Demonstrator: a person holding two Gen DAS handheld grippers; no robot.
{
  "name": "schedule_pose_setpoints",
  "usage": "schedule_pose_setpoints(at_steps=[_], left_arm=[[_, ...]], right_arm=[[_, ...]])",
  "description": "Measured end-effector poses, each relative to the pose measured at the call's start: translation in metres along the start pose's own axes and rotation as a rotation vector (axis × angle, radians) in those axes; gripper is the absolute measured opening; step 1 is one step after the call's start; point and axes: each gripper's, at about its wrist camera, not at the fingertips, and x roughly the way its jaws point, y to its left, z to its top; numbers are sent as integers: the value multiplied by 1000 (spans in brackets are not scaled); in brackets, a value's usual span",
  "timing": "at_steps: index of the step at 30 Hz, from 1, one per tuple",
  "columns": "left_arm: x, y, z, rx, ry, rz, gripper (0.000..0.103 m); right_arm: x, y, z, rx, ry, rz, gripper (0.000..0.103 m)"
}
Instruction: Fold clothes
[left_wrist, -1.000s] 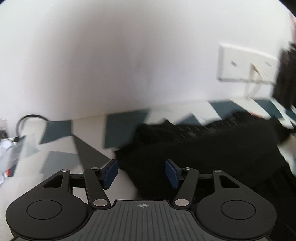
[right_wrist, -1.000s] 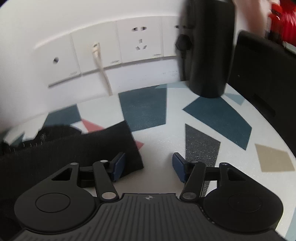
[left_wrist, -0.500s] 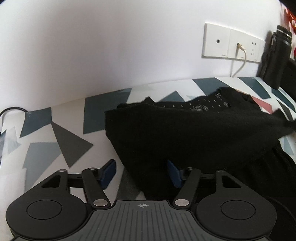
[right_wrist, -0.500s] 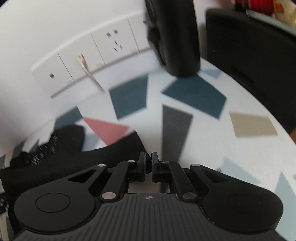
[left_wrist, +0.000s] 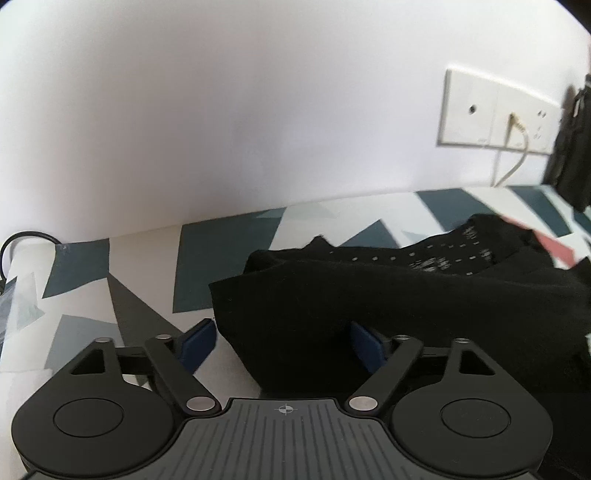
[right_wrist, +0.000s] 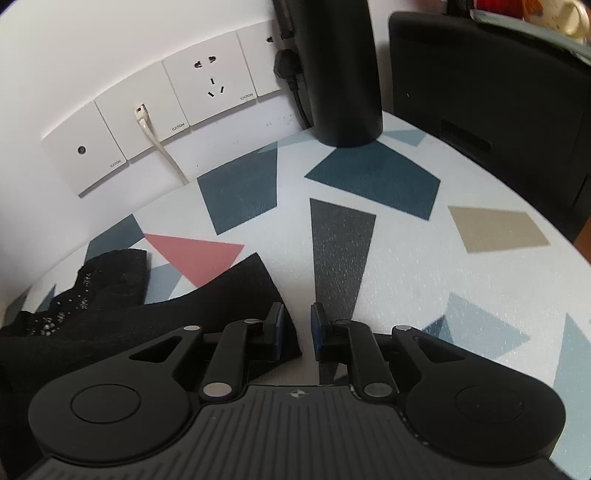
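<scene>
1. Left wrist view: the left gripper (left_wrist: 282, 341) has its fingers (left_wrist: 197, 341) spread wide, a black garment (left_wrist: 388, 295) edge lying between them on the patterned tabletop (left_wrist: 140, 266).
2. The right gripper (right_wrist: 297, 326) has its fingers (right_wrist: 275, 325) narrowly apart, empty, the garment's corner (right_wrist: 236, 291) just beside its left finger.
3. Beyond, wall sockets (right_wrist: 162, 122) and a black cylinder (right_wrist: 340, 70).

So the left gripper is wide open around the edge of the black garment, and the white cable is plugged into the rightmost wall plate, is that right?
Not quite. The white cable plugs into the second wall plate from the left, as the right wrist view shows. The left gripper is indeed wide open around the black garment's edge.
</scene>
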Motion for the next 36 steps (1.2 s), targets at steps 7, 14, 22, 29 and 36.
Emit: schedule_pose_setpoints(at_steps=[7,14,22,29,36], left_arm=[[-5,7,-8,16,27,-9,84],[-6,10,-15,-17,36,-5,87],[-5,7,-21,-24,37,6,95],[-10,11,-16,-55,9,16,91],[-11,14,-6,-76,-29,36,87]], right_arm=[[9,18,10,-101,-55,-17,48],[22,29,22,-148,-118,-7,16],[31,34,32,-157,-163,-4,16],[13,19,19,-102,-175,-19,60],[9,13,-2,-76,-98,-45,41]])
